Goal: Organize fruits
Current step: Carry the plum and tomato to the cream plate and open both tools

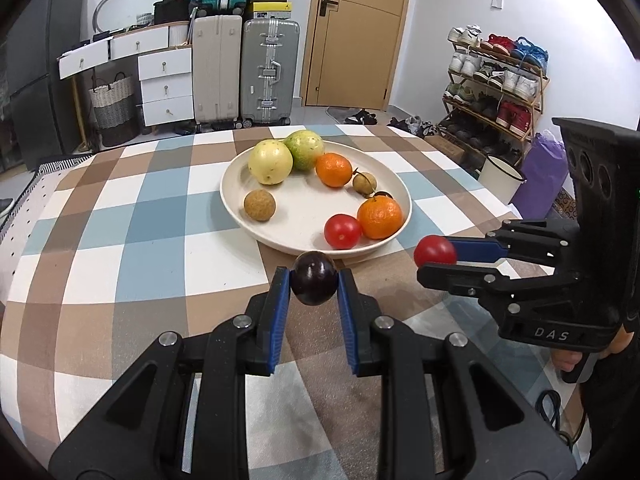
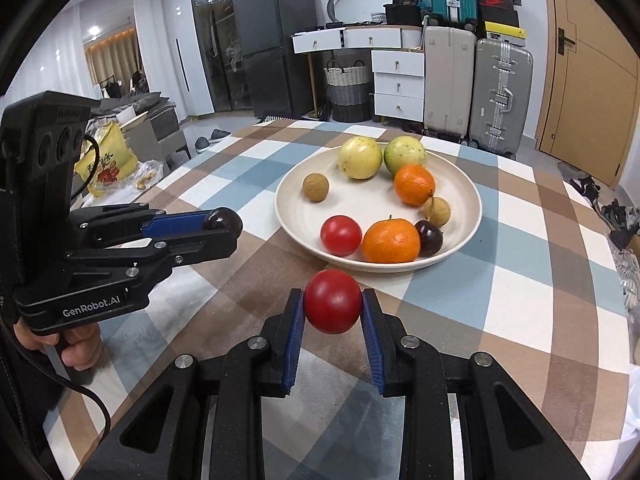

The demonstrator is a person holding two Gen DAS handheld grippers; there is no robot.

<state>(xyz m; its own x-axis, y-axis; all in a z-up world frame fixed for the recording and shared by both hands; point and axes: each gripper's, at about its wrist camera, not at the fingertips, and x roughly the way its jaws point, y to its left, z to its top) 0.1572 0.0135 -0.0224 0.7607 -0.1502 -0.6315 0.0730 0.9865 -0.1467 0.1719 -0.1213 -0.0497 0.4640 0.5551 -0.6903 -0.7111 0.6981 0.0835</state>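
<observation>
Blue pads on our left gripper [image 1: 313, 285] pinch a dark plum [image 1: 313, 283]; our right gripper [image 2: 332, 303] clamps a red tomato [image 2: 332, 301], both just short of the plate [image 2: 472, 208].

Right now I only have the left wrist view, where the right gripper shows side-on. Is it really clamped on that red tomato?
Observer: Yes. In the right wrist view, both blue pads of the right gripper press on the tomato, one on each side.
Operator: Something dark peeks out behind the near orange. What is it?
Observer: A dark purple fruit lying in the plate, right beside the orange.
</observation>
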